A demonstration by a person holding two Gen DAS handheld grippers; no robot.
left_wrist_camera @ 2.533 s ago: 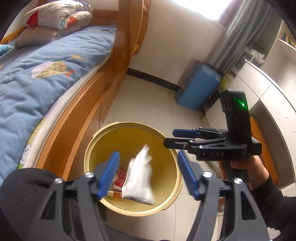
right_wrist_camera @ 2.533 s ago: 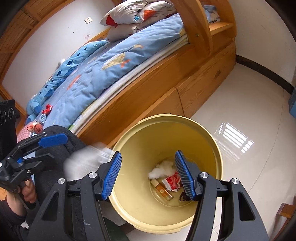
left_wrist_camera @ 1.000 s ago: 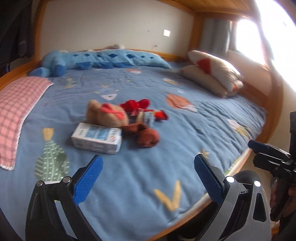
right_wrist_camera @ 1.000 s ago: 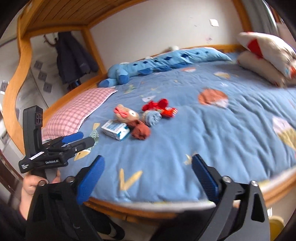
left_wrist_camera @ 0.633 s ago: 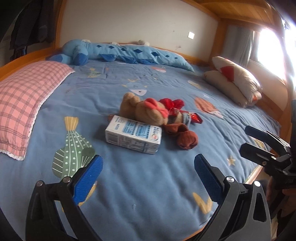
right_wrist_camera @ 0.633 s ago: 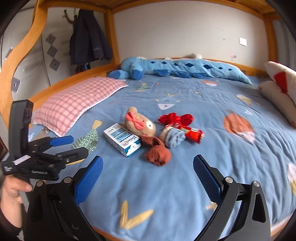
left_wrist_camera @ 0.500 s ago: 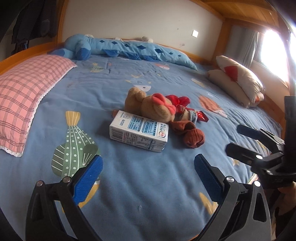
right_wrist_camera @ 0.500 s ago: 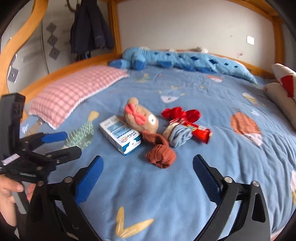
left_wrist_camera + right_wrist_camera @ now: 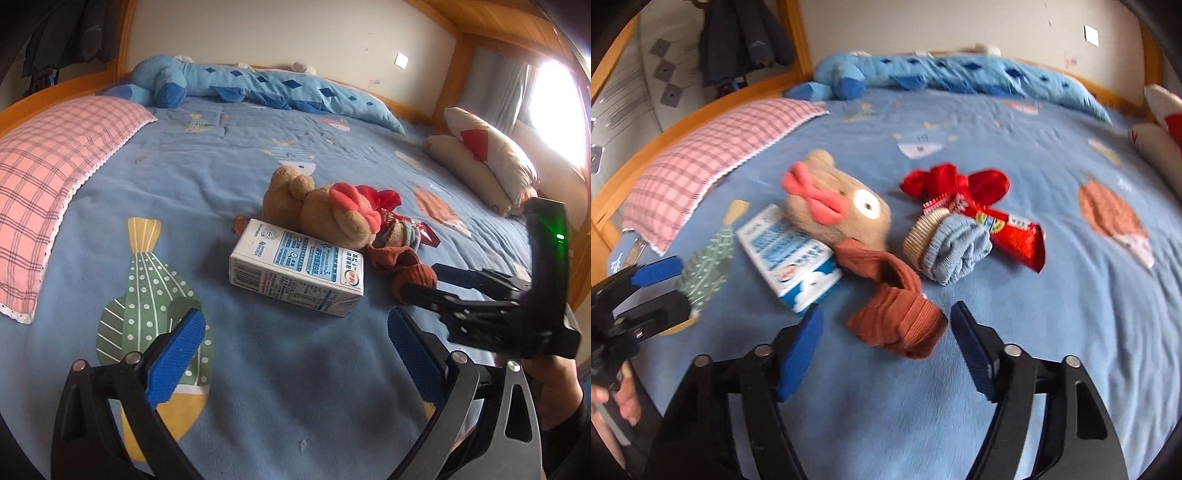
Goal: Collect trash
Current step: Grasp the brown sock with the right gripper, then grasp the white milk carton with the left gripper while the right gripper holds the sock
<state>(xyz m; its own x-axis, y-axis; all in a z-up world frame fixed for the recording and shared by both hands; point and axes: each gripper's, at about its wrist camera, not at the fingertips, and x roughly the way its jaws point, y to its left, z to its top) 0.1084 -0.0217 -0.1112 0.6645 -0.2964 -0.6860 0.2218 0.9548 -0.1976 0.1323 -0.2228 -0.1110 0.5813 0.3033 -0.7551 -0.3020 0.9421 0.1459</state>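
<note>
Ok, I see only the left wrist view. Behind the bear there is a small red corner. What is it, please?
Observer: In the right wrist view it is a red snack wrapper, lying flat against a rolled blue-grey sock.
Operator: And the right tongs, do they hold something?
Observer: Not yet. The right tongs have just been closing, and the brown sock lies between the pads, but they do not press on it.

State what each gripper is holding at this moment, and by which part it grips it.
Nothing is held. The left gripper stands open short of the milk carton. The right gripper has just been closing, but its jaws remain open, short of the brown sock.
</note>
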